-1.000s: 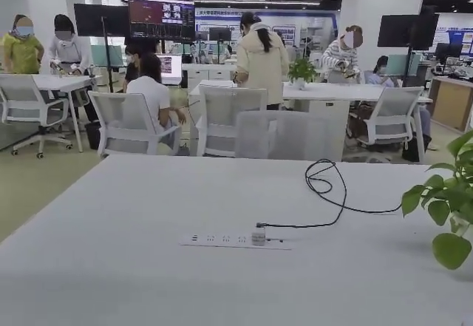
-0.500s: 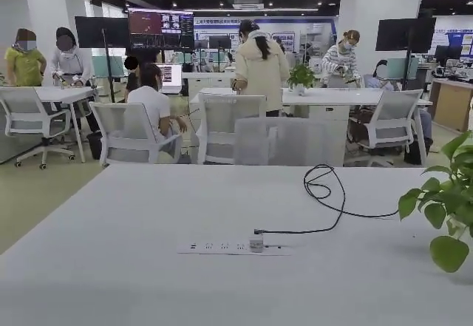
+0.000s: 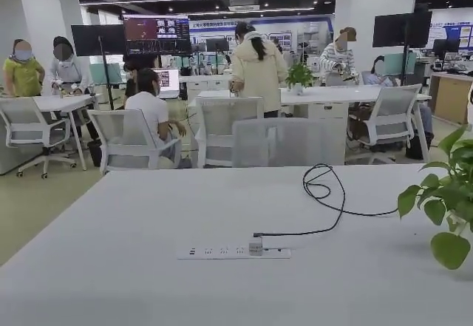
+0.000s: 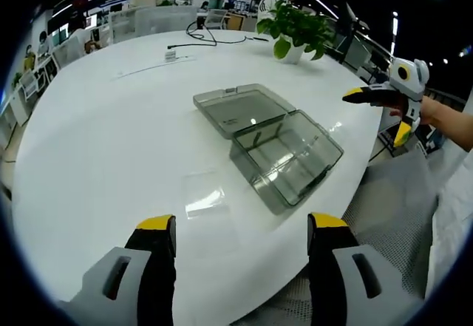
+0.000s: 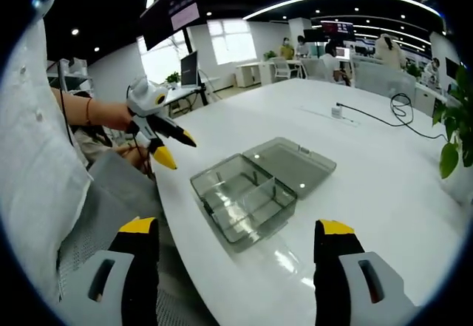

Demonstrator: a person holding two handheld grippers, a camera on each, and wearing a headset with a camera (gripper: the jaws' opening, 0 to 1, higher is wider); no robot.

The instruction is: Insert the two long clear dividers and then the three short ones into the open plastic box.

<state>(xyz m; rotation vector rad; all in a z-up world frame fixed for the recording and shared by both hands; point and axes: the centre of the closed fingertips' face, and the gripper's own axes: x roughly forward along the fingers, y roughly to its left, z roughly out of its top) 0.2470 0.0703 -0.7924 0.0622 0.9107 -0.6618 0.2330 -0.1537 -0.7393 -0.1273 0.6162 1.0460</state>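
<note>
Both tongs are wide apart and hold nothing: the left gripper (image 4: 240, 226) shows its two yellow-tipped jaws far from each other in the left gripper view, and the right gripper (image 5: 238, 228) shows the same in the right gripper view. We see each one also from the other's camera, held in a hand beyond the edge of the table, with its jaws spread. Between them, near that edge, the smoke-grey clear plastic box (image 4: 307, 184) rests on the plain white table (image 4: 111, 141). Its lid (image 4: 240, 108) lies open and flat on the surface, touching the box on the side away from the edge. Just beside the box, toward the left gripper, a thin flat clear plastic piece (image 4: 205, 193) lies on the table; we cannot tell if it is one piece or several. In the right gripper view a thin wall seems to cross the inside of the box, but we cannot tell this for sure. In the head view we look over the far part of the table, where a white power strip (image 3: 233, 252) lies with a black cable (image 3: 325, 200) looped behind it, and a green leafy plant (image 3: 443, 208) stands at the right. Behind the table the room is an open office with white mesh chairs (image 3: 129, 137), white desks, people sitting and standing, dark screens on stands (image 3: 159, 29), white square columns (image 3: 366, 15) and small lamps in a dark ceiling.
</note>
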